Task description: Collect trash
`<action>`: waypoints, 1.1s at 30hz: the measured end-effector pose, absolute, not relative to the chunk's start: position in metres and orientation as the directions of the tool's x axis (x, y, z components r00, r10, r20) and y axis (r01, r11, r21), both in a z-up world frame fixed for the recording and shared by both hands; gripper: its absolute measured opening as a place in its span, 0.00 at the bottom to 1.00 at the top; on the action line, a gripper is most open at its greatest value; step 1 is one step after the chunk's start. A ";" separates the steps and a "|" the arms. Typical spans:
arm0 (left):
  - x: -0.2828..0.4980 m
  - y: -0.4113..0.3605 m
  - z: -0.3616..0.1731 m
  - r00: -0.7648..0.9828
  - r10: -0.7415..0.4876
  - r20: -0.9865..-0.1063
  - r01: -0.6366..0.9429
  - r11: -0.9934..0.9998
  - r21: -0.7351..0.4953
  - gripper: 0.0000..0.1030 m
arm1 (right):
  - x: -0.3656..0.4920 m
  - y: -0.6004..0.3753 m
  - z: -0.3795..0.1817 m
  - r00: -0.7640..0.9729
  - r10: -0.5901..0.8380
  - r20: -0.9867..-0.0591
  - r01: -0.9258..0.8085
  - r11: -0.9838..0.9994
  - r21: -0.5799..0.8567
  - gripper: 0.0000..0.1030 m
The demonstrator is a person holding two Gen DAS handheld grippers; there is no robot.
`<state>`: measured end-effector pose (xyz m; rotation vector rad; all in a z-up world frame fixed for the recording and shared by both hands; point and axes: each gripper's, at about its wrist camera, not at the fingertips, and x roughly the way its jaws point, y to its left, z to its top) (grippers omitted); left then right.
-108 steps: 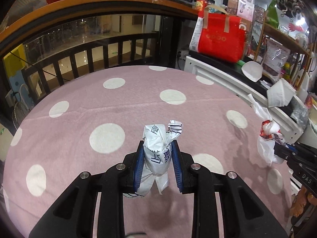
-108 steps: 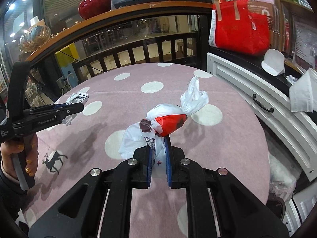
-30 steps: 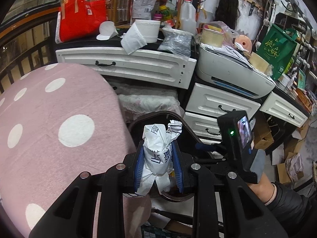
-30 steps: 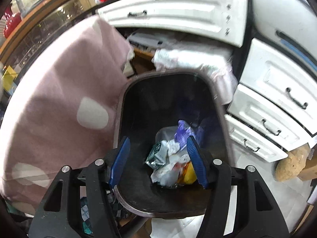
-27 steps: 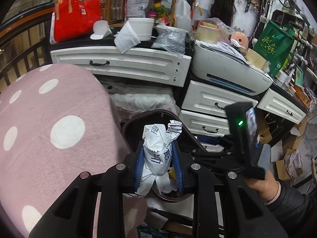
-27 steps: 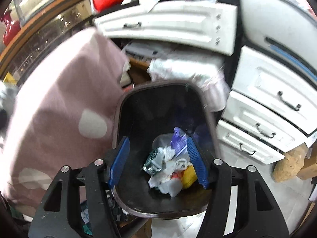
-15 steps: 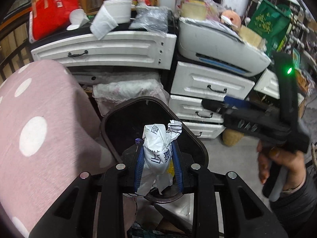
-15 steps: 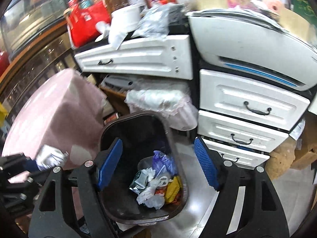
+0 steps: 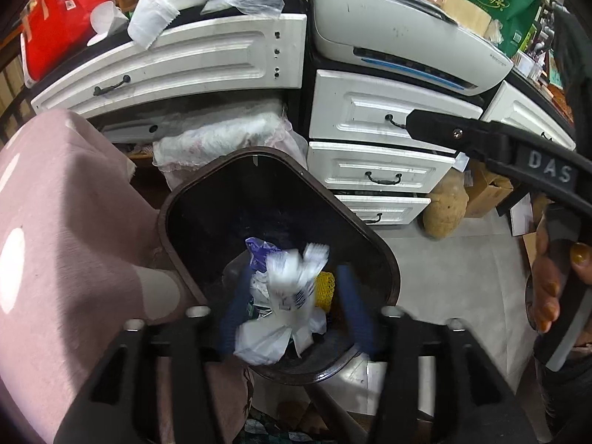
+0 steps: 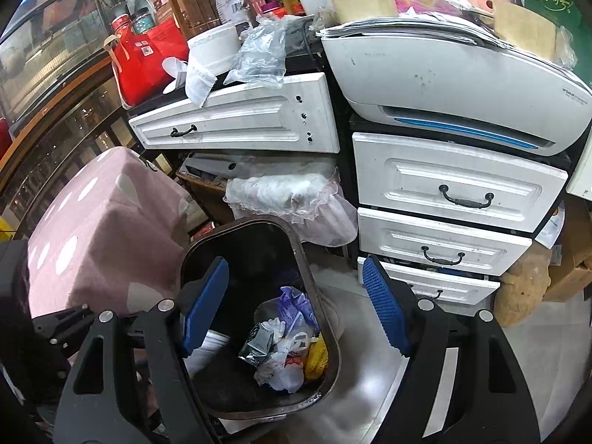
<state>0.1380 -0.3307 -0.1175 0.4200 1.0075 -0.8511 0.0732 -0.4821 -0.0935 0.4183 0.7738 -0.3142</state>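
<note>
**Paper wad let go over the bin**

The drawer units — white, panelled, with dark metal handles — fill the background, a smooth grey-white printer sitting on top of them. To the side hangs the pink tablecloth, soft cloth with white dots, draped over the table edge. Right beside it on the floor stands the trash bin: a dark, glossy, rounded-rectangular tub with a brown rim, holding a small heap of crinkled plastic bags, foil wrappers and something yellow.

The left gripper is directly above the bin's mouth, and its jaws have just been opening. The crumpled paper wad, white with dark print, is blurred between the blue ribbed pads and no longer pinched, so it looks released and on its way into the bin. The right gripper hangs spread wide with nothing between its pads, the bin below it.

Judging by this, both loads are delivered. Whether more trash remains on the table cannot be seen from here.
</note>
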 end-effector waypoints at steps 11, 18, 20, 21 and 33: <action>0.125 -0.330 -0.114 0.282 -0.432 -0.857 0.807 0.590 -0.031 0.91 | 0.068 -0.476 -0.074 0.734 -0.132 -0.667 0.395 0.881 0.261 0.90; 0.110 -0.309 -0.081 0.330 -0.508 -0.796 0.799 0.599 -0.052 0.94 | 0.051 -0.468 -0.040 0.810 -0.216 -0.545 0.411 0.872 0.265 0.94; 0.106 -0.298 -0.070 0.344 -0.534 -0.773 0.793 0.605 -0.065 0.94 | 0.045 -0.460 -0.030 0.835 -0.253 -0.488 0.417 0.870 0.262 0.94; 0.105 -0.292 -0.065 0.352 -0.545 -0.761 0.789 0.610 -0.072 0.94 | 0.042 -0.455 -0.025 0.851 -0.265 -0.454 0.412 0.873 0.262 0.94; 0.088 -0.198 -0.017 0.596 -0.520 -0.612 0.673 0.739 0.027 0.94 | 0.028 -0.348 0.028 0.943 -0.087 -0.321 0.148 0.974 0.170 0.95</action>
